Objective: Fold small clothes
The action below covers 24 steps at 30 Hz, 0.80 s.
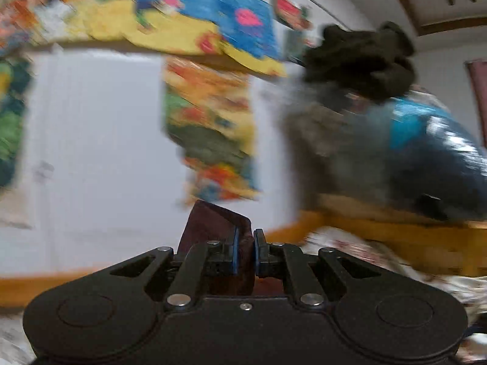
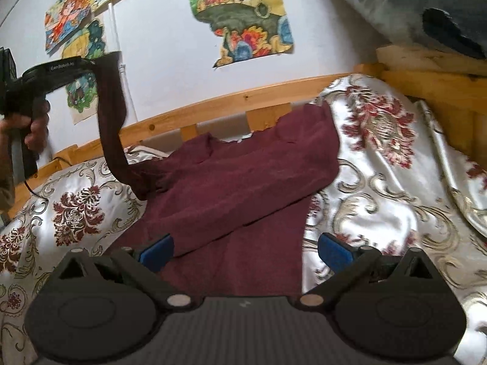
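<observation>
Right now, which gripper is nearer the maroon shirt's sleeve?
Left. The left gripper is shut on the sleeve, lifting it off the bed; the right gripper hovers open over the shirt's body, away from it.

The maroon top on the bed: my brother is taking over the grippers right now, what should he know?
Left gripper: shut on a sleeve of the maroon top, lifted high above the bed.
Right gripper: open, hovering over the top's near part, holding nothing.
The top's body lies spread on the flowered bedspread, partly bunched.
Done: sleeve picked up.
Left: lay the sleeve across the body, then fold the rest.
</observation>
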### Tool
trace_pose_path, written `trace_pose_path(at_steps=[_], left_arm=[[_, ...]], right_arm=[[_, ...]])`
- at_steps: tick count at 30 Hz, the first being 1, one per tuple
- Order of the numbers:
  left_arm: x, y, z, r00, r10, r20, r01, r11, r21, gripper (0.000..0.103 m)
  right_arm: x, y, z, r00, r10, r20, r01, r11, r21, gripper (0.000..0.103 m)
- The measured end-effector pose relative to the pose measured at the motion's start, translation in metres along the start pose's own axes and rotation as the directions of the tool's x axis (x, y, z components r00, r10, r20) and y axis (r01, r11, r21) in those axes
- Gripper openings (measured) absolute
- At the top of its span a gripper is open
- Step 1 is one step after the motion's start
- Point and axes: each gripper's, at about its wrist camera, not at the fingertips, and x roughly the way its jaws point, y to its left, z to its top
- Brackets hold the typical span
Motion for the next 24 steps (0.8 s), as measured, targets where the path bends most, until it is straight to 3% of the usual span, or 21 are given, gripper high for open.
trace_pose_path(at_steps=[5, 13, 16, 18, 21, 24], left_arm=[[0.026, -0.052, -0.046, 0.984, -0.137, -0.111, 0.132, 0.99, -0.056, 0.01], [0.043, -0.07, -0.107, 0.922, -0.243, -0.3, 0.197, 0.965, -0.173, 0.018], [0.043, -0.063, -0.115, 0.899, -0.27, -0.346, 0.211, 0.957, -0.198, 0.039], [0.039, -0.056, -0.114, 0.9, -0.262, -0.347, 0.197, 0.957, -0.212, 0.057], [0.032, -0.037, -0.11, 0.913, -0.212, -0.349, 0.142, 0.966, -0.215, 0.061], [0.033, -0.008, -0.109, 0.921, -0.096, -0.379, 0.027, 0.983, -0.182, 0.061]], right_arm=[[-0.011, -0.017, -0.011, 0.999, -0.039, -0.009, 0.04, 0.999, 0.037, 0.103], [-0.022, -0.036, -0.024, 0.996, -0.086, -0.037, 0.089, 0.993, 0.076, 0.103], [-0.021, -0.038, -0.027, 0.995, -0.089, -0.04, 0.093, 0.991, 0.093, 0.103], [-0.018, -0.039, -0.028, 0.995, -0.087, -0.043, 0.092, 0.99, 0.108, 0.103], [-0.013, -0.035, -0.029, 0.996, -0.08, -0.05, 0.085, 0.991, 0.108, 0.103], [-0.002, -0.027, -0.029, 0.995, -0.067, -0.077, 0.074, 0.994, 0.083, 0.103]])
